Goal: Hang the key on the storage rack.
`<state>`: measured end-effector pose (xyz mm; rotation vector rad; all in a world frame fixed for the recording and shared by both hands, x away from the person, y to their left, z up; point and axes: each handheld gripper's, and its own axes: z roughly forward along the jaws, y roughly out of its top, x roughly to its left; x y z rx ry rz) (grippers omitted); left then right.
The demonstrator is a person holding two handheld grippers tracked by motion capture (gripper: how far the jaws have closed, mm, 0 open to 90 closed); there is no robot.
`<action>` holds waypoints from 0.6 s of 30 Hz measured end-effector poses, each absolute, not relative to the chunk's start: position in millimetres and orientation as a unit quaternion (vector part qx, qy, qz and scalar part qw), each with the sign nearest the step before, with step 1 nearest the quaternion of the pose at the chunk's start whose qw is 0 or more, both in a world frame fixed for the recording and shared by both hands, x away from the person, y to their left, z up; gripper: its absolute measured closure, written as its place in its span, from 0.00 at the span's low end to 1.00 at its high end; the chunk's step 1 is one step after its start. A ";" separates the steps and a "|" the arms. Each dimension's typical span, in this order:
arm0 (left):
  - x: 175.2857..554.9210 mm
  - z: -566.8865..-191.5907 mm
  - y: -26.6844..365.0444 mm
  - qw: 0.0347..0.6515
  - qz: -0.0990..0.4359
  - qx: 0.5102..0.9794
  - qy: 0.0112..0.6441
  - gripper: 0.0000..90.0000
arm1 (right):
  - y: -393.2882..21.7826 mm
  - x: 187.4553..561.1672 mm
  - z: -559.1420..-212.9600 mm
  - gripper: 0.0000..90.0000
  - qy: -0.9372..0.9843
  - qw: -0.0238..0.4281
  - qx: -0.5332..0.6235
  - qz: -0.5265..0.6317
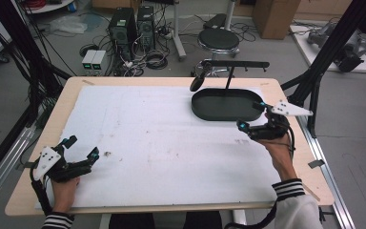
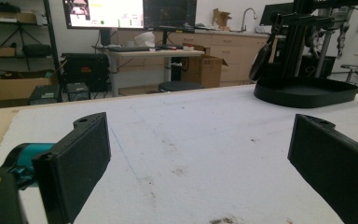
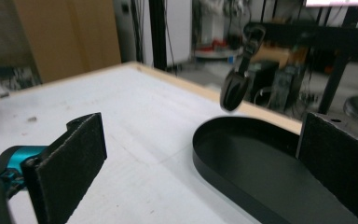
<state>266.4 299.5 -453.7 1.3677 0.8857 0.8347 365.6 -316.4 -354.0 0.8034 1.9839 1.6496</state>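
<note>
Nearest the camera in the high view, at the lower left of the frame, a hand in a striped cuff holds the left gripper (image 1: 81, 150) low over the white sheet (image 1: 147, 143) that covers the worktop (image 1: 64, 102). Its jaws stand wide apart with nothing between them; in the left gripper view the two black pads (image 2: 77, 163) frame a bare stretch of stained white sheet. A small dark speck of debris (image 1: 107, 153) lies on the sheet just right of this gripper.

Moving right across the middle of the frame, the sheet is bare except for faint marks and smudges.

Farther right, in the upper right part of the worktop, sits a black oval tray (image 1: 226, 114) with a low upright wall. From its far side rises a black stand (image 1: 231, 71) with a level bar across the top, and a dark scoop-like object (image 1: 197, 82) hangs from the left end of that bar, just above and beside the tray's left end. In the right gripper view the same object (image 3: 235, 88) dangles above the far rim of the tray (image 3: 223, 172).

At the right of the frame, the right gripper (image 1: 251, 115) is held in a hand just beside the tray's near right edge. Its jaws are released, spread wide and empty, pointing toward the upper left of the frame. In the right gripper view one pad (image 3: 70, 163) stands over the white sheet and the other over the tray's interior, neither touching the tray.
</note>
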 end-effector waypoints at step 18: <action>265.1 -454.0 297.8 0.609 0.370 0.591 0.377 0.07 | -335.1 323.9 -434.0 0.00 0.668 0.247 0.307 0.632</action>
